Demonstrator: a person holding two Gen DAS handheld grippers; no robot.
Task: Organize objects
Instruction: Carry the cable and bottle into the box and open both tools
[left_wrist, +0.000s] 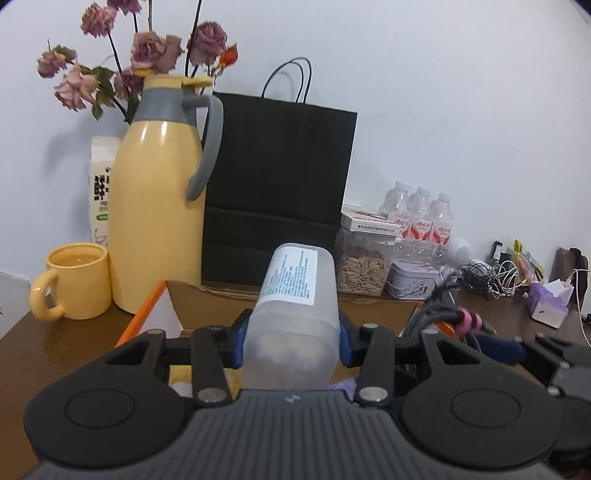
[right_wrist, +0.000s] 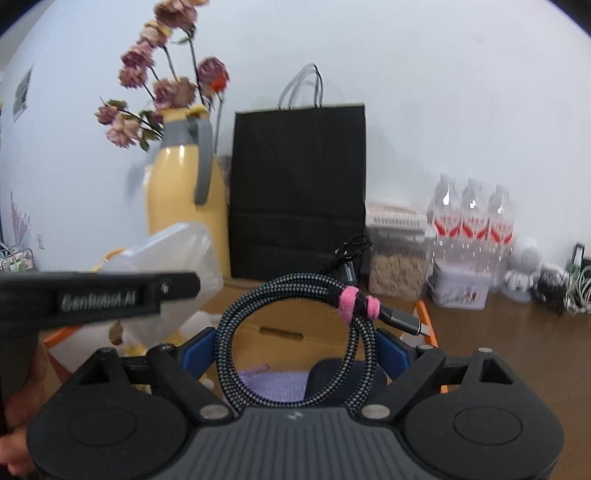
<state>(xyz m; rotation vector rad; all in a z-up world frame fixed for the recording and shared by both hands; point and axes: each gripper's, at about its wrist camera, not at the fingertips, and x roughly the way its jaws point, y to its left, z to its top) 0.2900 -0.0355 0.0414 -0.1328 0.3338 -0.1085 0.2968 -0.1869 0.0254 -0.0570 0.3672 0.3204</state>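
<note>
Bottle (left_wrist: 295, 314), frosted plastic with a white label, sits clamped between the blue pads of the left tool (left_wrist: 291, 341), lifted above an open cardboard box (left_wrist: 207, 299) on the counter (left_wrist: 55, 343). Over on the right, the right tool (right_wrist: 295, 349) has its jaws spread wide around a coiled braided cable (right_wrist: 295, 332) bound with a pink strap (right_wrist: 356, 301), both pads pressing the coil's sides above the same box. Behind stand a yellow jug (left_wrist: 155, 206) with dried roses (left_wrist: 147, 48), a yellow mug (left_wrist: 74, 280), a black bag (left_wrist: 277, 192), a seed jar (left_wrist: 364, 269) and three water bottles (left_wrist: 419, 218).
</note>
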